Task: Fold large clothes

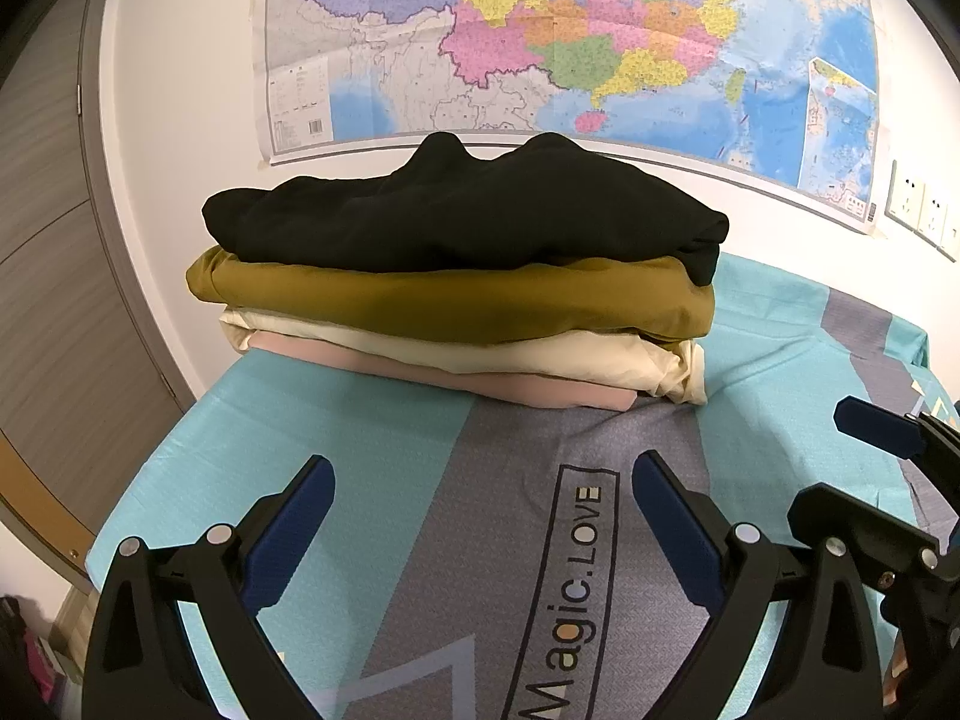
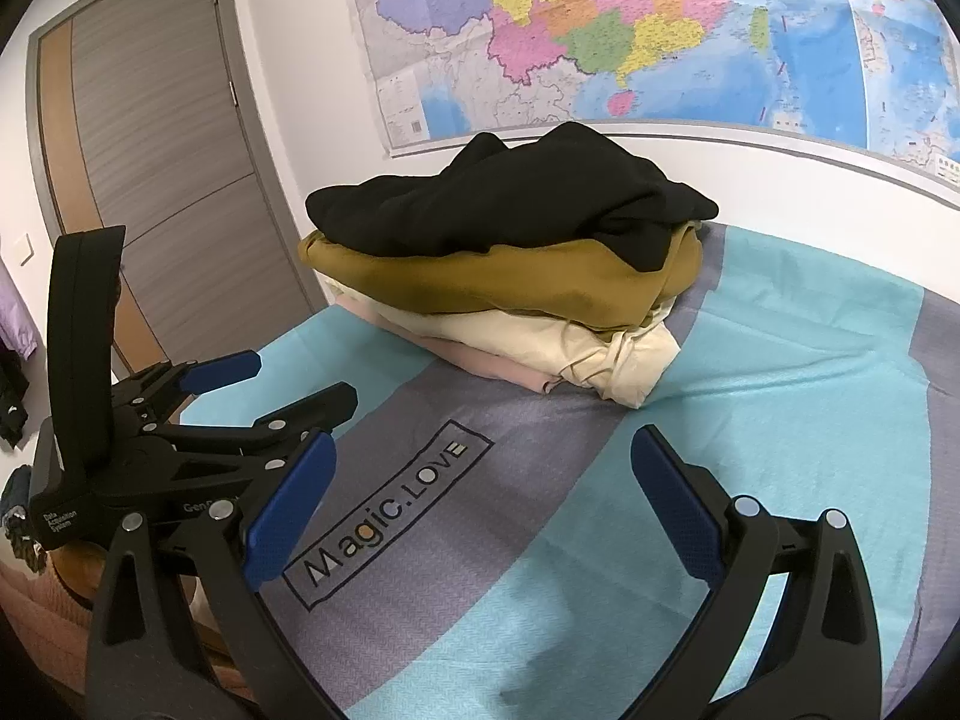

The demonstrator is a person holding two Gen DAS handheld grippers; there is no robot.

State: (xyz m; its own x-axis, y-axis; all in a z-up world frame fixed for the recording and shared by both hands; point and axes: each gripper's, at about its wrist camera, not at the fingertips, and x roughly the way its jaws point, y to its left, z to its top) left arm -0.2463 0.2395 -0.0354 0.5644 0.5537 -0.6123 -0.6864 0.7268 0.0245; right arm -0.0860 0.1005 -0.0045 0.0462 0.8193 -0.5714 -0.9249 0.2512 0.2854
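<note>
A stack of folded clothes stands at the far side of the teal and grey sheet. A black garment lies on top, rumpled into two humps. Under it come a mustard one, a cream one and a pink one. My left gripper hovers open and empty in front of the stack. In the right wrist view the stack sits ahead and slightly left, with loose cream folds at its right corner. My right gripper is open and empty. The left gripper shows beside it, also open.
The sheet carries a "Magic.LOVE" label right under the grippers. A large map hangs on the wall behind the stack. A grey door stands at the left, past the sheet's left edge. Wall sockets are at the right.
</note>
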